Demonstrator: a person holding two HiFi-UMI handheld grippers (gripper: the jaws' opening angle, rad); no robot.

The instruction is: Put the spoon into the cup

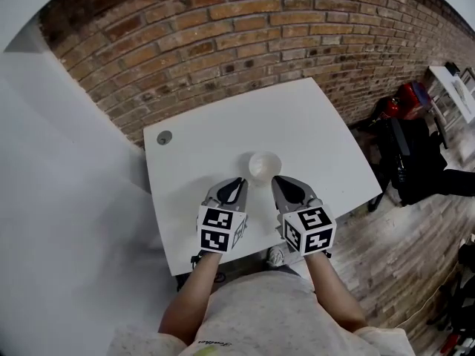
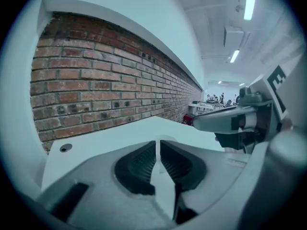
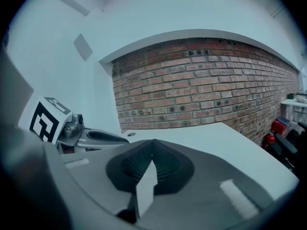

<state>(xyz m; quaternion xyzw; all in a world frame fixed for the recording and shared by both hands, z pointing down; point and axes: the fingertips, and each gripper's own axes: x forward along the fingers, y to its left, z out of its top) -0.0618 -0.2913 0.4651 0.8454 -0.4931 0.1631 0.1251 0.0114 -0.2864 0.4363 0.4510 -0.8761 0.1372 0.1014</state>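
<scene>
A small white cup (image 1: 264, 164) stands upright on the white table (image 1: 312, 124), near the middle of its front half. No spoon shows in any view. My left gripper (image 1: 238, 182) sits just left of the cup and nearer me, shut with nothing between its jaws. My right gripper (image 1: 277, 181) mirrors it on the cup's right, also shut and empty. In the left gripper view the left gripper (image 2: 157, 146) has its dark pads together, and the right gripper (image 2: 230, 121) crosses at the right. In the right gripper view the right gripper (image 3: 152, 143) is shut and the left gripper (image 3: 91, 136) shows at the left.
A round cable hole (image 1: 164, 137) sits in the table's far left corner. A brick wall (image 1: 245, 28) runs behind the table. A black bag (image 1: 415, 162) and a red object (image 1: 407, 99) stand on the wood floor to the right. A white wall borders the left.
</scene>
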